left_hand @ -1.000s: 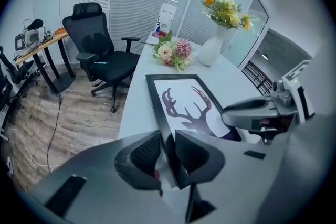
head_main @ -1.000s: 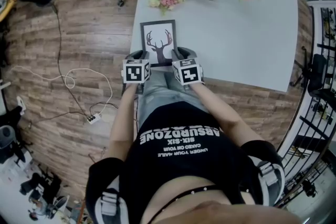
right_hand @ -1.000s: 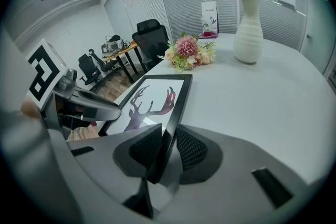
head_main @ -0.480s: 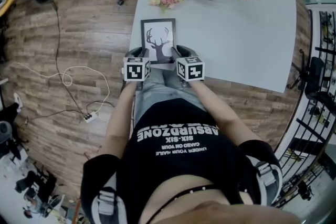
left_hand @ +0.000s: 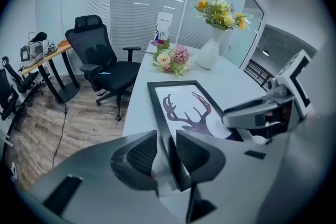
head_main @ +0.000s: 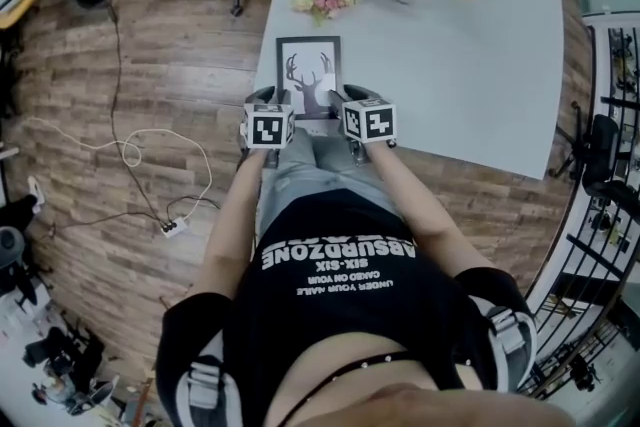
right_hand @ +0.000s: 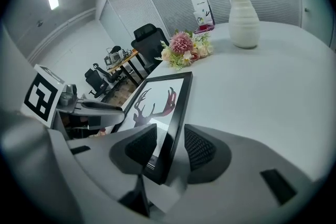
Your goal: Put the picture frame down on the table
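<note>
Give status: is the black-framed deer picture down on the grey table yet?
Done: the black-framed deer-silhouette picture lies on the pale grey table. In hand: right gripper has just been opening, the frame's edge loose between its jaws; left gripper looks closed on the opposite edge. Left: open the left, draw both clear.

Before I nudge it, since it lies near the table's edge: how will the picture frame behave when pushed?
The picture frame looks stiff: its thin black border runs straight. Lying flat on the smooth table, it would probably slide, not tip. Its front shows a sheen, perhaps glass: possibly fragile.
</note>
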`<state>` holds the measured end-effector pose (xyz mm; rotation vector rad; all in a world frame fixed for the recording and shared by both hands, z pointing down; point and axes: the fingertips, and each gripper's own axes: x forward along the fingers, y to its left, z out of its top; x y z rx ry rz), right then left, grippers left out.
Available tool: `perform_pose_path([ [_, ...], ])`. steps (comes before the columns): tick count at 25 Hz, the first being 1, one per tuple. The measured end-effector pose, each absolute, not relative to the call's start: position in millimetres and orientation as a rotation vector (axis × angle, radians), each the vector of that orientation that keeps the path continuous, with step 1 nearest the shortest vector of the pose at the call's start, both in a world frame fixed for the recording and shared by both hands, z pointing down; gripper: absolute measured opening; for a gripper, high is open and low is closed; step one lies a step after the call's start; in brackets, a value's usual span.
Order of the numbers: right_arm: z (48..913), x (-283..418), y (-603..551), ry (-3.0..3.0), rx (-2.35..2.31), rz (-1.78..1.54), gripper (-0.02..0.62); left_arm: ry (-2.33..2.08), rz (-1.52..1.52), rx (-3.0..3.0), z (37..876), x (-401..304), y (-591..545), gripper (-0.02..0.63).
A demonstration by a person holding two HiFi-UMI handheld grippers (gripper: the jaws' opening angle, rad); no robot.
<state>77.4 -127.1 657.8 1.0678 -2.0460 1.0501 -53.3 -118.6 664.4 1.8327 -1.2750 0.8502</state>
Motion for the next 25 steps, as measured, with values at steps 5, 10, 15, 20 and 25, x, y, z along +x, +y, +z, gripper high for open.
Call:
perform_pose_path([
  [5, 623.4, 85.5, -135.8, -2.117, 1.157, 0.964, 0.137, -1.399, 0.741, 1.923, 627.4, -64.5, -129.7, 0.101],
  [10, 579.5, 86.0, -130.3, -2.238, 1.196, 0.919, 0.041, -1.403, 0.662, 2.035, 600.4, -71.0, -122.9, 0.098],
  [15, 537.7, 78.8, -123.4, -2.399, 1.197, 0.924, 0.017, -1.42, 0.56, 2.113, 565.2, -73.1, -112.9, 0.031],
  [20, 505.0, 75.1, -116.3, -2.479, 1.241, 0.886, 0.015, -1.446, 0.581, 2.238, 527.7, -59.7, -104.2, 0.022],
  [25, 490.5, 68.4, -109.6, -2.496, 1.222, 0.808, 0.015, -1.432, 0.52, 2.29, 499.2, -44.3, -103.7, 0.018],
])
